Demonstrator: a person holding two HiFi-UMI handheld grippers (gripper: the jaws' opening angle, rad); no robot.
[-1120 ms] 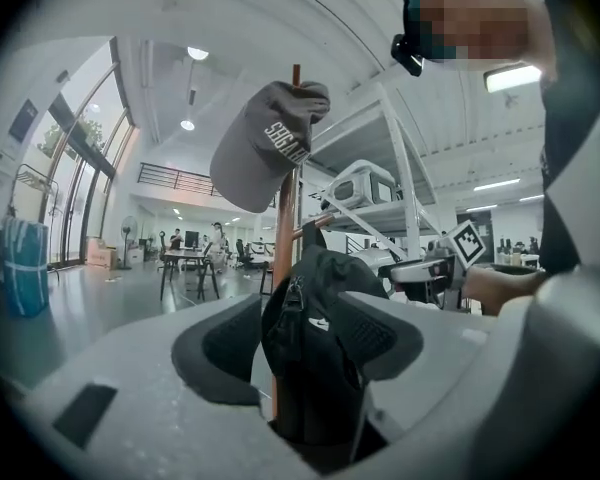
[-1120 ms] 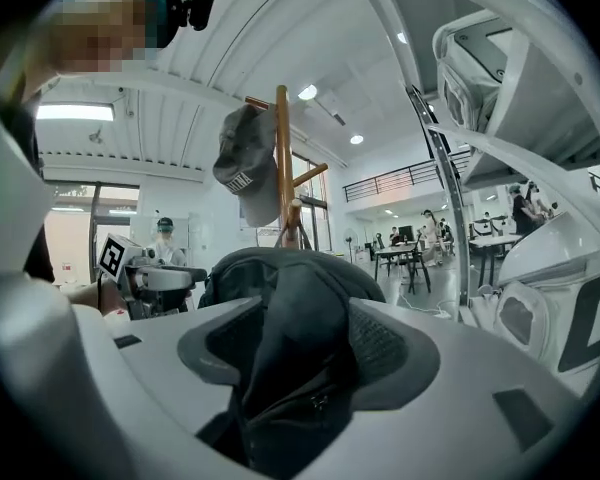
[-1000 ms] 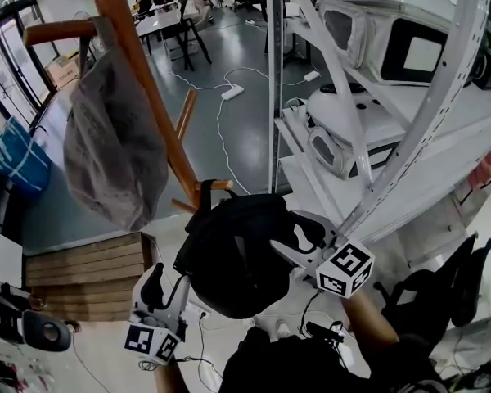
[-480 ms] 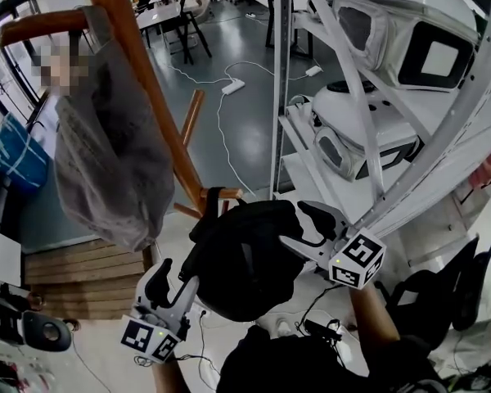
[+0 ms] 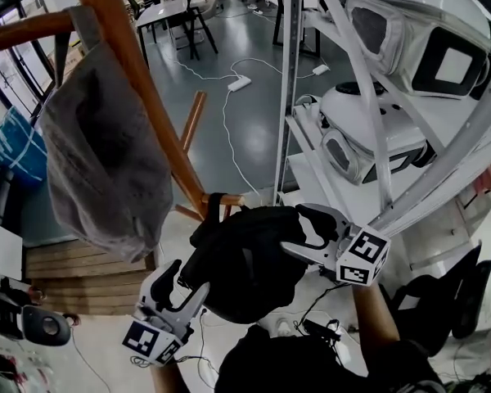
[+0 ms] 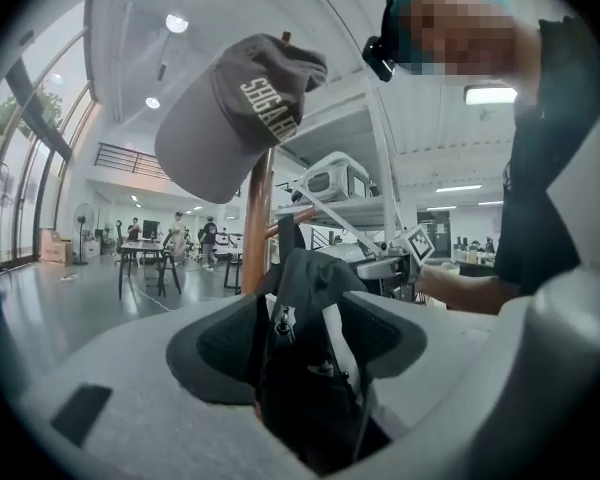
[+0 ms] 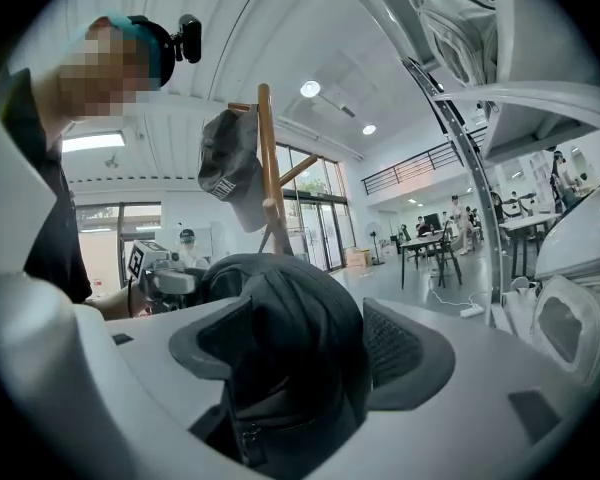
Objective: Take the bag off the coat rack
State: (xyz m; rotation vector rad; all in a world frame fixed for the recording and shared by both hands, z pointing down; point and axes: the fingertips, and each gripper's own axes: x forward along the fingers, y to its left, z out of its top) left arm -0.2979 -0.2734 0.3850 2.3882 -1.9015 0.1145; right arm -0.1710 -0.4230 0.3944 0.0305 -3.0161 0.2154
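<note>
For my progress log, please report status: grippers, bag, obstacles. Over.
Left gripper, right gripper: jaws have just been opening, bag between, not gripped. Strap on rack peg. Cap hangs higher, apart from bag.

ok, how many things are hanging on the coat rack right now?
2. A grey cap hangs from the upper arm; a black bag hangs on a low peg. The far side of the pole may hide more.
</note>
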